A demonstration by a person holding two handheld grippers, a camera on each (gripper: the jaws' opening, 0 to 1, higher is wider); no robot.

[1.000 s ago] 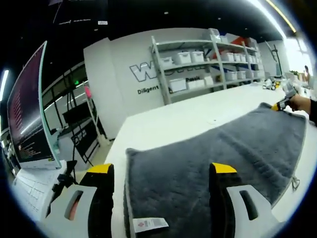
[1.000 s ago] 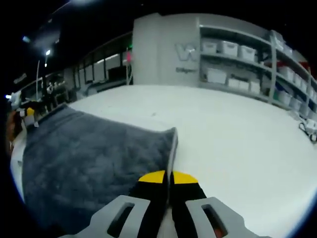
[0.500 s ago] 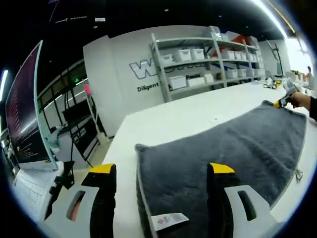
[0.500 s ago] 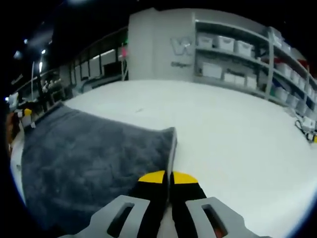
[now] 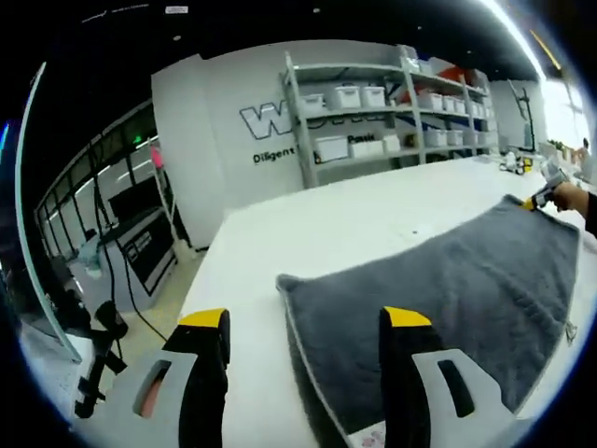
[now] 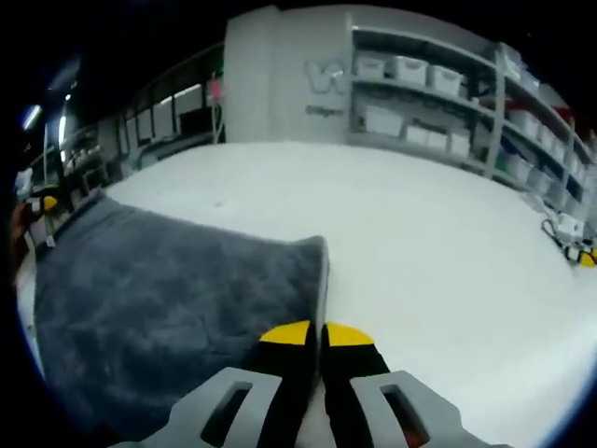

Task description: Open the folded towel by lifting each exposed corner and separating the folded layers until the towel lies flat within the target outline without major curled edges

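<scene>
Left gripper (image 5: 303,322) jaws stand wide apart, empty; the towel (image 5: 448,299) corner has slid rightward from between them, so that corner now looks released. Right gripper (image 6: 312,332) jaws pinched together on the towel's near edge. Towel spread grey across the white table (image 6: 448,243); likely close to flat.

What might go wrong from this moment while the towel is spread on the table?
1. The right gripper is shut on the towel edge; a pull may drag the whole cloth.
2. The left gripper is open over a corner; that corner may stay curled.
</scene>
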